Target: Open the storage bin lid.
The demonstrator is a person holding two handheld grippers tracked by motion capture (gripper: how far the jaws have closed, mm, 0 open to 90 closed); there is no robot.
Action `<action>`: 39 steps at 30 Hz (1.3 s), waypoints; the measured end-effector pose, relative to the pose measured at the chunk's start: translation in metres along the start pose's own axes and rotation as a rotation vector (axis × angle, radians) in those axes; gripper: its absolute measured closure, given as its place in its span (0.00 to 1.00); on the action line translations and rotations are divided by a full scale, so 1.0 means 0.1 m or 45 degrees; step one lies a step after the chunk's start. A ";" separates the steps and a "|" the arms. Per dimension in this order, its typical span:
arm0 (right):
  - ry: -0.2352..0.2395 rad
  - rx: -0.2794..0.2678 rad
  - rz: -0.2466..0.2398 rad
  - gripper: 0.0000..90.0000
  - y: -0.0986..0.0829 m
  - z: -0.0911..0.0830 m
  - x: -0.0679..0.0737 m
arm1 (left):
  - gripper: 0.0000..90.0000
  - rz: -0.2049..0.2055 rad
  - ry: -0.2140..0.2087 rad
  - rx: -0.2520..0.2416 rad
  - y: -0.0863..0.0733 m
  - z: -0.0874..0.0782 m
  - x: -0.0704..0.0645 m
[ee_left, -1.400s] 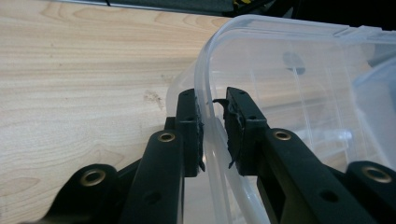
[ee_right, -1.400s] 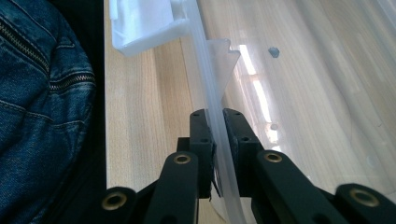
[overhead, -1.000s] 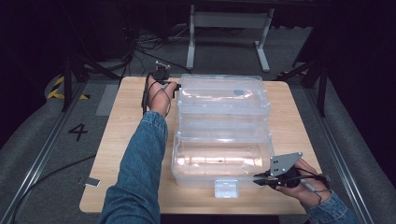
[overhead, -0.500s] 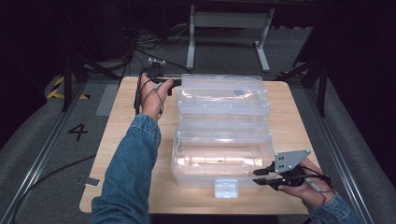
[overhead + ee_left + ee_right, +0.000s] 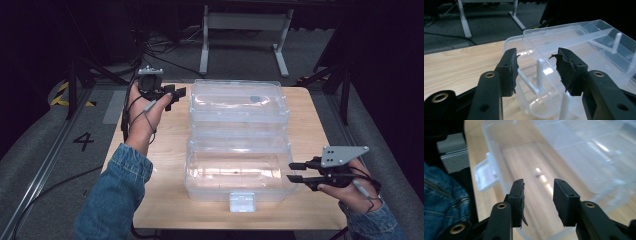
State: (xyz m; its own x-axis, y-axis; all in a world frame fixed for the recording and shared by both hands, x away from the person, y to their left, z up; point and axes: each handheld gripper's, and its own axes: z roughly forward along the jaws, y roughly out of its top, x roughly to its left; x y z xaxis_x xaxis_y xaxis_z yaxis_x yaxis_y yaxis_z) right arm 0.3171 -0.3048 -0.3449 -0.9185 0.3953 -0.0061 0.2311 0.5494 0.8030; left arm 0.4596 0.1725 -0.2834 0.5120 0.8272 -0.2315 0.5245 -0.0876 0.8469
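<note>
Box: clear plastic box (image 5: 239,145) opened in tiers at the middle of the wooden table (image 5: 150,165)
Left gripper (image 5: 175,96): jaws apart; beside the far-left corner
Right gripper (image 5: 296,171): jaws apart; beside the near-right wall, latch (image 5: 242,202) in front

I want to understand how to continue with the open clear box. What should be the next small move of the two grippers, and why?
Probably bring the left gripper in to pinch the far rim of the clear box. Its jaws are open and, in its own view, line up on that rim without touching it. The right gripper, also open, sits beside the near tray's right edge, ready to steady it.
</note>
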 end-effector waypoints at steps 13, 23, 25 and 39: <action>-0.307 -0.075 0.261 0.64 -0.05 -0.33 -0.51 | 0.49 0.137 -0.014 -0.003 -0.35 -0.59 -0.11; -0.472 -0.041 0.402 0.56 -0.30 -0.41 -0.81 | 0.42 0.301 -0.008 0.080 -0.74 -0.71 0.08; -0.483 -0.039 0.415 0.54 -0.36 -0.42 -0.85 | 0.41 0.299 0.001 0.097 -0.83 -0.71 0.16; -0.661 0.039 0.583 0.49 -0.79 -0.37 -1.14 | 0.38 0.206 0.205 0.263 -1.27 -0.55 0.50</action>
State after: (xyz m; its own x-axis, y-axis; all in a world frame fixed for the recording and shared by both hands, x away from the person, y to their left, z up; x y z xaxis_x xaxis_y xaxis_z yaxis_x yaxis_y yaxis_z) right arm 0.3913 -0.4205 -0.3850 -0.4556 0.8893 0.0388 0.5750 0.2608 0.7755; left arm 0.3813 0.2558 -0.3762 0.4946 0.8691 -0.0091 0.5808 -0.3227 0.7473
